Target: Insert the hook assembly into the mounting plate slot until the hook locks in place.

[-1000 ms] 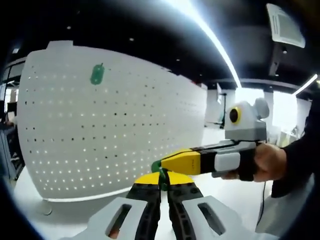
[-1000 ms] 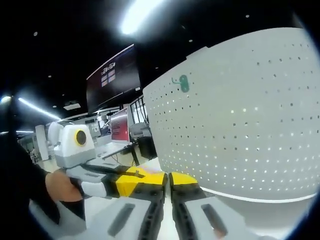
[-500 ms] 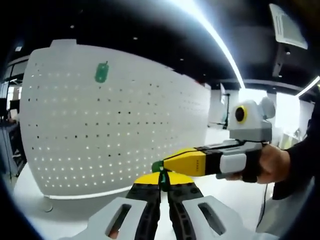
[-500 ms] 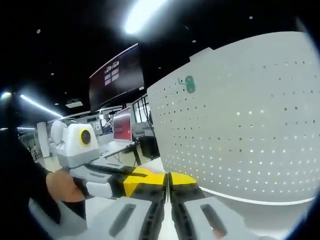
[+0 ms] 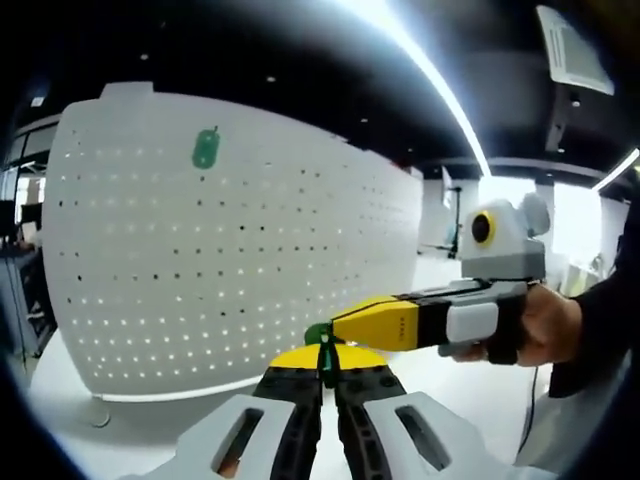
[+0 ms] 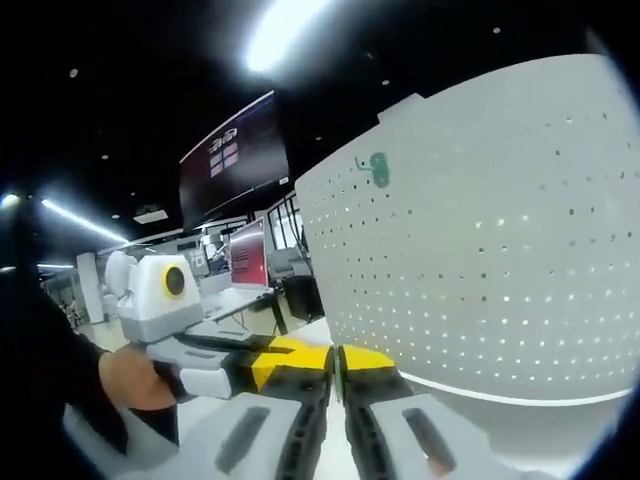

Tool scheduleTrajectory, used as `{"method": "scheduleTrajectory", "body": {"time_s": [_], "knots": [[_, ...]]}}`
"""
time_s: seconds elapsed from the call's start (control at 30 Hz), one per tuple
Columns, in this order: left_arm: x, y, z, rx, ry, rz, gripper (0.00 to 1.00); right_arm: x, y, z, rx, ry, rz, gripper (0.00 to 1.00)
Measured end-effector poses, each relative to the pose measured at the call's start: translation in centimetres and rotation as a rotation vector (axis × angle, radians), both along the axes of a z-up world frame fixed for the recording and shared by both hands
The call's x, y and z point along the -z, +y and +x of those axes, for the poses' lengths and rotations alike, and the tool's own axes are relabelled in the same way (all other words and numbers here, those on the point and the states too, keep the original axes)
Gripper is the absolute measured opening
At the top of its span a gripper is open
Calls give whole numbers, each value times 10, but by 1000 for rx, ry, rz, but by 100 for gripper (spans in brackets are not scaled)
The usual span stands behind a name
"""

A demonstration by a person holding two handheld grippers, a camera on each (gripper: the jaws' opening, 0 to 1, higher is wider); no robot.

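- My left gripper (image 5: 322,372) pinches the green hook (image 5: 318,333); my right gripper (image 6: 335,372) looks pressed together.
- The pegboard (image 5: 250,260) stands ahead, its mounted green hook (image 5: 205,149) at upper left.

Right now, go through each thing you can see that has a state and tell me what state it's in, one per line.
Left claw: jaws shut on a small green piece.
Green piece: pinched between the left jaws, the right claw's tip touching it.
Right claw: jaws look closed together; anything between them cannot be made out.
Pegboard: upright, holes unfilled apart from one hook.
Green hook: already mounted high on the pegboard.
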State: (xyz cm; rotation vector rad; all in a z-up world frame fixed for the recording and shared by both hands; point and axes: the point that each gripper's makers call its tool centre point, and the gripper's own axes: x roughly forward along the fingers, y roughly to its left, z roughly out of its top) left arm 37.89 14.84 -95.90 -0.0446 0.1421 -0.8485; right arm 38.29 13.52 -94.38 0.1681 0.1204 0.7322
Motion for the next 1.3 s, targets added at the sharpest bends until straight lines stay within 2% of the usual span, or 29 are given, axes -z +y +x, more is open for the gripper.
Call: {"method": "scheduleTrajectory", "body": {"time_s": [0.2, 0.37, 0.77, 1.3], "knots": [[-2, 5, 3, -22, -6, -4, 3, -5, -12, 3, 44, -25, -13, 10], [-3, 8, 5, -34, -11, -6, 3, -4, -21, 7, 93, -44, -66, 17], [-3, 12, 7, -51, -11, -9, 3, -3, -14, -3, 87, -105, -203, 30], [-9, 23, 12, -92, -28, -21, 3, -15, -26, -23, 129, -130, -221, 33]]}}
